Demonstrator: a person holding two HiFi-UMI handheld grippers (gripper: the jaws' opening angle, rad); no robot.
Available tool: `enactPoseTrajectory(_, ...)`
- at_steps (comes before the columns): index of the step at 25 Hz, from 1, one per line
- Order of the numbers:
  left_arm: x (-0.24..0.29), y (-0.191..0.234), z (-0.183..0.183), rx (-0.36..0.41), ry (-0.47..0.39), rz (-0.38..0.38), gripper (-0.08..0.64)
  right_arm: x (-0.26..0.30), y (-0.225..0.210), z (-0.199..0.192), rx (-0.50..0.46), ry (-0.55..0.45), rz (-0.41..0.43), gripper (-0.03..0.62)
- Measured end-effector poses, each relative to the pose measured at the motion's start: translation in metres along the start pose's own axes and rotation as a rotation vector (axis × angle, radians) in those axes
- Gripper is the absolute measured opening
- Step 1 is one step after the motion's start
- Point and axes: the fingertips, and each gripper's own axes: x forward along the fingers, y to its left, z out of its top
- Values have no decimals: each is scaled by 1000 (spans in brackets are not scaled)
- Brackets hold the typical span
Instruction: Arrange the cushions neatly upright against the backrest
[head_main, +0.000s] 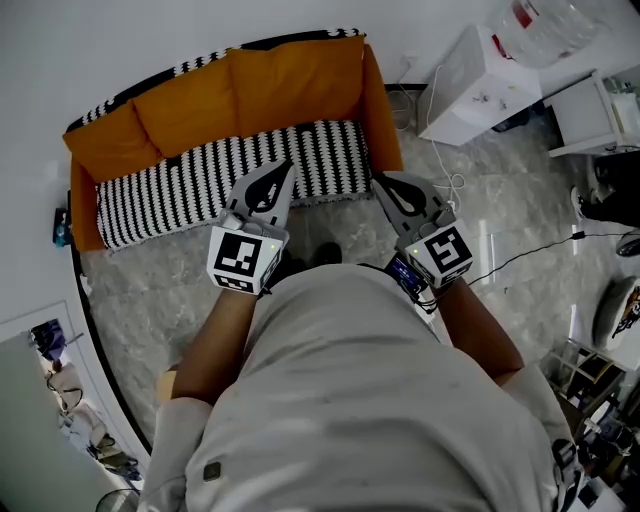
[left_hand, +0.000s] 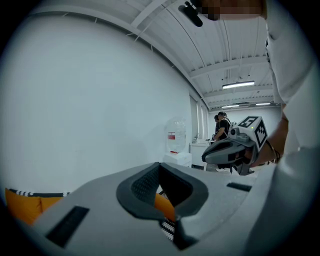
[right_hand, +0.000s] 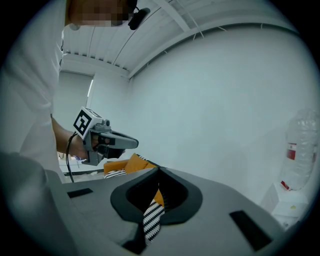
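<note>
Both the left gripper (head_main: 286, 166) and right gripper (head_main: 379, 181) are hovering empty with jaws pressed together, the orange cushions (head_main: 290, 85) sitting well ahead of the tips against the sofa back (head_main: 192, 67), so I'd be spreading jaws before pinching a top edge squarely.

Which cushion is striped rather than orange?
The long seat cushion, black-and-white striped and lying flat in front; the back cushions standing behind it are plain orange.
</note>
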Motion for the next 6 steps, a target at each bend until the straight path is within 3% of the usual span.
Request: enactPoseTrajectory(6,-4,-2,-3,-11,0,0,9,-1,8,6,-9,-12,9,25)
